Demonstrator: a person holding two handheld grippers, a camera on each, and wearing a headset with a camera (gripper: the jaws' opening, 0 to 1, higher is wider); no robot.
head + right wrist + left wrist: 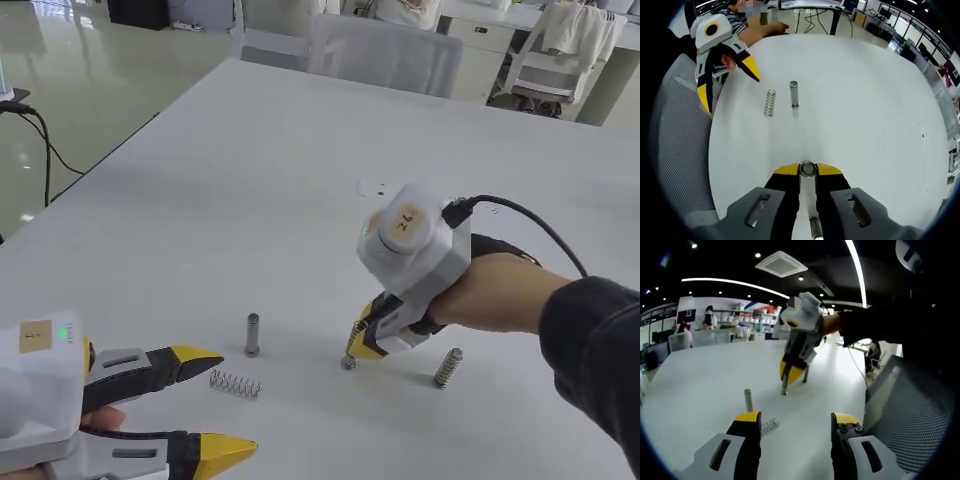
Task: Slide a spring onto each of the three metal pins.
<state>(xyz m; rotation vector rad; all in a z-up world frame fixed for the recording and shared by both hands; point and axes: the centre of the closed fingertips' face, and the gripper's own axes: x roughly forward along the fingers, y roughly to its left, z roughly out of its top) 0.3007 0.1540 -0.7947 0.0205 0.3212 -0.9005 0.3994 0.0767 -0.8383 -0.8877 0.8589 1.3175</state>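
Three metal pins stand on the white table (300, 180). The left pin (252, 334) (794, 94) is bare, and a loose spring (235, 383) (770, 102) (769, 426) lies beside it. The right pin (447, 368) carries a spring. My right gripper (362, 342) (808, 172) points steeply down over the middle pin (348, 361) (784, 386), shut on a spring (813, 227) that sits between its jaws. The pin's round metal end (808, 169) shows at the tips. My left gripper (220, 405) (796, 422) hovers open, close to the loose spring, holding nothing.
A small white tag (372, 187) lies further back on the table. Chairs (385, 50) stand at the far edge. A black cable (530, 215) runs from the right gripper. A mesh chair back (910, 410) is near the left gripper.
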